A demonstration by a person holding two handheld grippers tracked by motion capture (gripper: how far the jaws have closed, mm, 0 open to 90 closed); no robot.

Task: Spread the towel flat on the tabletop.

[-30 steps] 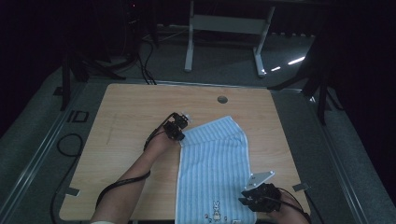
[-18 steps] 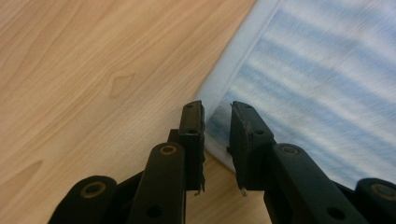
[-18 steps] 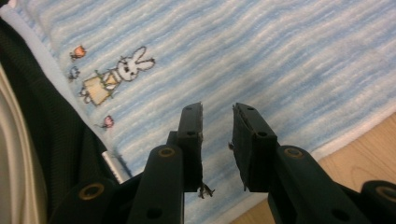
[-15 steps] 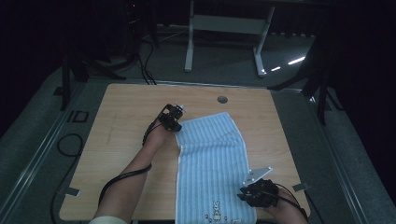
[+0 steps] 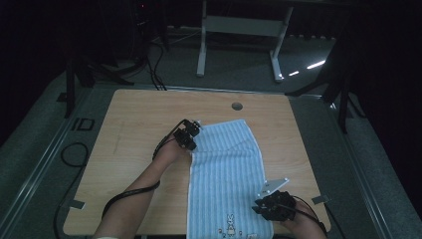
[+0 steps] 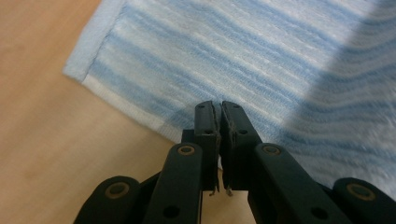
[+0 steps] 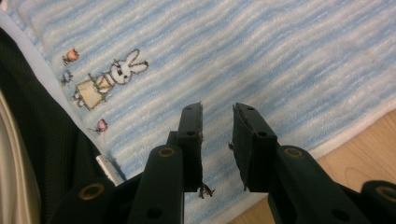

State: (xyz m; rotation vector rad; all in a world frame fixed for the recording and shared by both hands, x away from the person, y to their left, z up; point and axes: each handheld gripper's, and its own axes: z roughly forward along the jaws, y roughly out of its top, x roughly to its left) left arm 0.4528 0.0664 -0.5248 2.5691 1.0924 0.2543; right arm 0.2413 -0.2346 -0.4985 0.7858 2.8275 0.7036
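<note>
Nearest, the right gripper [image 5: 266, 205] hovers with jaws spread over the near right edge of the striped towel [image 5: 226, 169], beside its bunny print [image 7: 109, 77]. Farther off, the left gripper [image 5: 189, 135], jaws pressed together and pinching nothing, has swept leftward along the towel's far edge. The far part now lies flatter on the table [image 5: 134, 129], so the spreading looks nearly done.

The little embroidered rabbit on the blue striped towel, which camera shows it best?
The right gripper view: the embroidered rabbit is close and sharp on the blue striped towel. The high view shows it as a tiny mark near the near edge. The left gripper view has plain stripes.
</note>
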